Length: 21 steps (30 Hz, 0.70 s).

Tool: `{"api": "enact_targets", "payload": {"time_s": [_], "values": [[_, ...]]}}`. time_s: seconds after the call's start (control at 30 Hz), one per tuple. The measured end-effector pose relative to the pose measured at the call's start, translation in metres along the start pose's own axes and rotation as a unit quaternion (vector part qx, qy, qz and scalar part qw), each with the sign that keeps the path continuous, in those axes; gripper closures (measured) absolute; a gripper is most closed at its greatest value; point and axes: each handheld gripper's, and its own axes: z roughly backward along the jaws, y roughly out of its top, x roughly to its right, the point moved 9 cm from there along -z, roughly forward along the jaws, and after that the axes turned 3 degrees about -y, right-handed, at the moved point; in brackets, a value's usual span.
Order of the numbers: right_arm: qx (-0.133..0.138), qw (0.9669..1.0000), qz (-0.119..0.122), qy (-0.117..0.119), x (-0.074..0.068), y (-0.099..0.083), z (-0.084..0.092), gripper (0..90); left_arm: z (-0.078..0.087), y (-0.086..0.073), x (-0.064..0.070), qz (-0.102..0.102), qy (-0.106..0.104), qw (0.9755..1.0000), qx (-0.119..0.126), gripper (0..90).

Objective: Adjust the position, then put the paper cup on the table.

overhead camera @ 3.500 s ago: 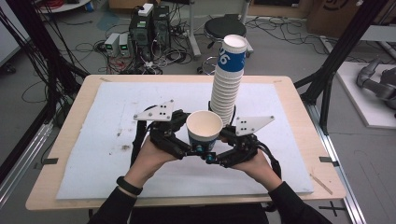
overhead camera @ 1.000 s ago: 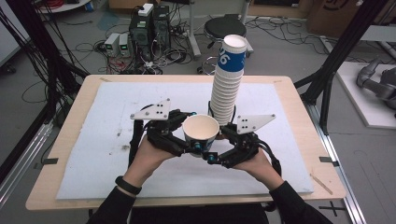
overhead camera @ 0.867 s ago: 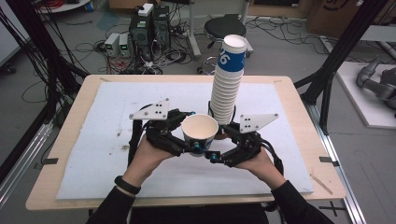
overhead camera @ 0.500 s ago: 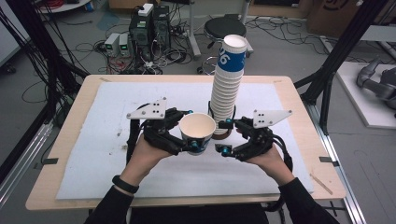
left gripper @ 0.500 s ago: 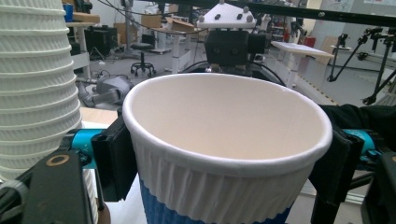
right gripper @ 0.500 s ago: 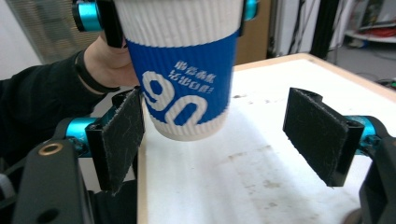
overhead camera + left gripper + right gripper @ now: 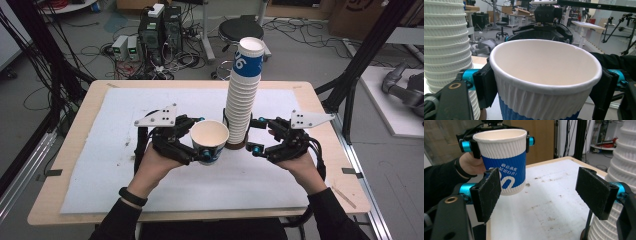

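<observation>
A white paper cup with a blue band (image 7: 210,141) hangs upright above the white mat, and my left gripper (image 7: 204,149) is shut on its ribbed wall. In the left gripper view the cup (image 7: 544,75) stands between the two pads (image 7: 485,85). A tall stack of the same cups (image 7: 243,90) stands on a brown base just right of it. My right gripper (image 7: 258,135) is open with nothing in it, to the right of the stack's foot. In the right gripper view, the held cup (image 7: 504,157) is beyond the open right gripper (image 7: 541,193), and the stack (image 7: 624,170) is at the right.
The white mat (image 7: 100,165) covers most of the wooden table (image 7: 70,212); it has dark smudges near the left. Black frame posts (image 7: 360,60) stand at the table's far right and left. A stool (image 7: 245,27) and computer gear (image 7: 155,25) sit on the floor behind.
My right gripper has drawn back to the right, away from the cup, and now sits beside the stack's foot. The left gripper has kept still with the cup.
</observation>
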Motion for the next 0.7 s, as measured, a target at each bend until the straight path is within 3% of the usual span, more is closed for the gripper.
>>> {"api": "enact_targets", "payload": {"time_s": [0.7], "values": [[0.011,0.9997,0.009,-0.021,0.0067,0.0074,0.0089,21.0,0.0069,0.0013,-0.0016,-0.002,0.012,0.9999,0.006,22.6]]}}
